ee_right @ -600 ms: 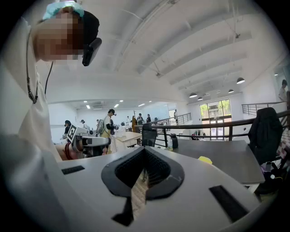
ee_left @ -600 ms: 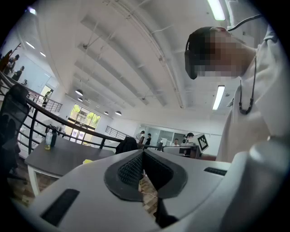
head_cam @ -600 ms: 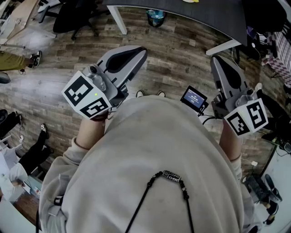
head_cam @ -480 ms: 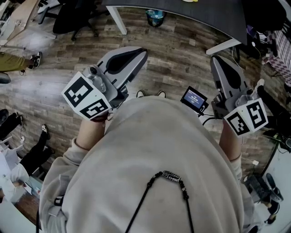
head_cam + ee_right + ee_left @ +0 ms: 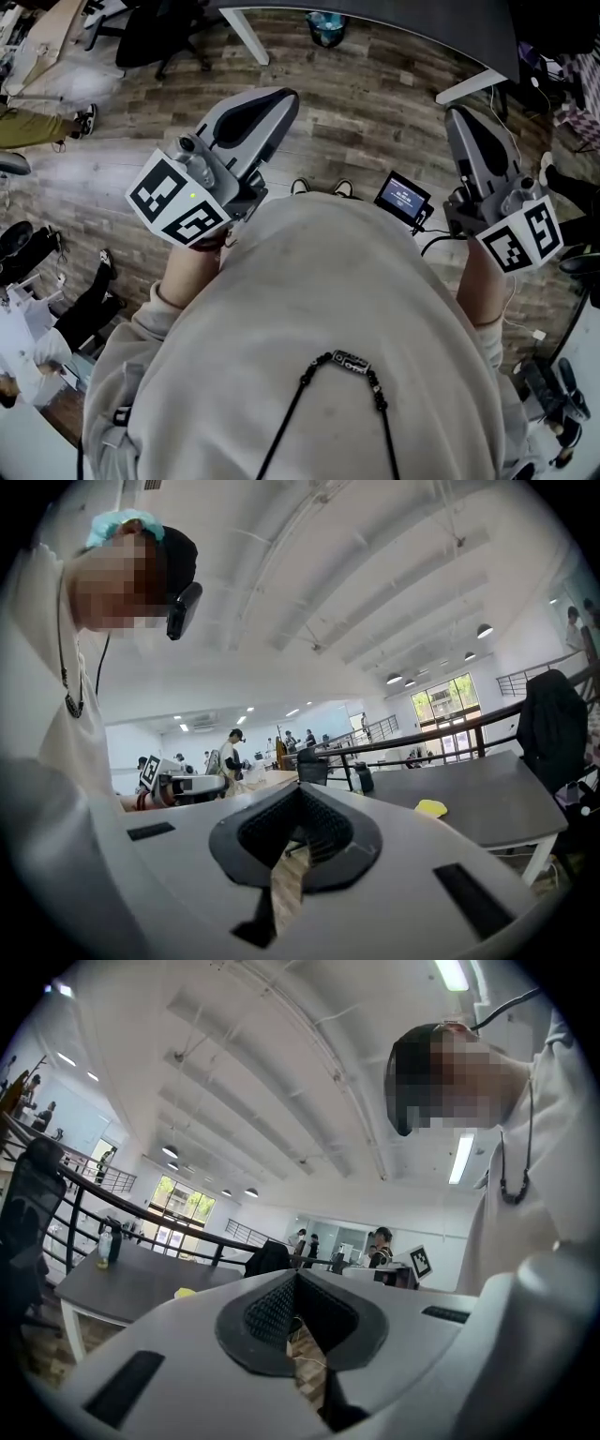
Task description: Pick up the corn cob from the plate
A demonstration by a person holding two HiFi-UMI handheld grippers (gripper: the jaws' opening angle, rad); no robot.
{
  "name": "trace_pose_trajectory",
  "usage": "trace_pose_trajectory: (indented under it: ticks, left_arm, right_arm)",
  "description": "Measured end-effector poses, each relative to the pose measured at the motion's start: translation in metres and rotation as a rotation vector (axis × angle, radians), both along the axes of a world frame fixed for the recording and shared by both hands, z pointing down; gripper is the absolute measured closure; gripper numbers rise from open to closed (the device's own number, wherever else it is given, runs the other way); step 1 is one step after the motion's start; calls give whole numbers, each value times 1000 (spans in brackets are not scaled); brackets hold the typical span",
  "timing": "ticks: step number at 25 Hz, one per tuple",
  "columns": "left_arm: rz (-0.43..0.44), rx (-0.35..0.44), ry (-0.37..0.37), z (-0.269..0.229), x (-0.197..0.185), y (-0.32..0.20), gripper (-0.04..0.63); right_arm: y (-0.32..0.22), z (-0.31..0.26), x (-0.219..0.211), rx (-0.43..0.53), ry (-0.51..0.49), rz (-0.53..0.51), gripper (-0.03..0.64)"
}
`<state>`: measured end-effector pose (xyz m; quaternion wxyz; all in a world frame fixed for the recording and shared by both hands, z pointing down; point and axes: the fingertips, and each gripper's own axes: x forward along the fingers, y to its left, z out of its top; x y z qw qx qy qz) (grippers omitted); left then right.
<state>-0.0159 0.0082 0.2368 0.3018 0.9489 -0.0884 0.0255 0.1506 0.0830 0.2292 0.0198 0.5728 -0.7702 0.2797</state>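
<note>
Corn cob: not identified with certainty in any view, and no plate can be made out. A small yellow thing (image 5: 432, 807) lies on the dark table (image 5: 487, 822) ahead, too small to name.
Left gripper (image 5: 281, 101): held in front of the person's torso, above the wooden floor (image 5: 375, 103). Its fingers (image 5: 272, 1312) are closed with nothing between them.
Right gripper (image 5: 461, 120): also closed and empty, tipped slightly downward and well apart from the table.
Just changed: compared with half a second ago, the table edge sits higher and further right in the head view. A yellow speck that showed at the top margin has slipped out of frame. Both grippers keep much the same pose beside the torso.
What it means: this looks like a shift of the head and stance, not a reach. The pickup appears not to have begun, and nothing is gripped.
Next move, as a judgement: close in on the table, confirm what the yellow thing is, and open one gripper's fingers before bringing them around the cob.
</note>
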Motion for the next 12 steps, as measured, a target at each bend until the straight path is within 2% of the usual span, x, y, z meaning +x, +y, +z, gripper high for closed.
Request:
trace_pose_trajectory:
  ticks: [6,12]
  left_arm:
    - [28,6,-64,8,16,12,595]
    - [80,6,-111,19,36,25,595]
  right_arm:
    - [3,18,26,2,-16,7,603]
    - [18,44,55,-46,-41,47,603]
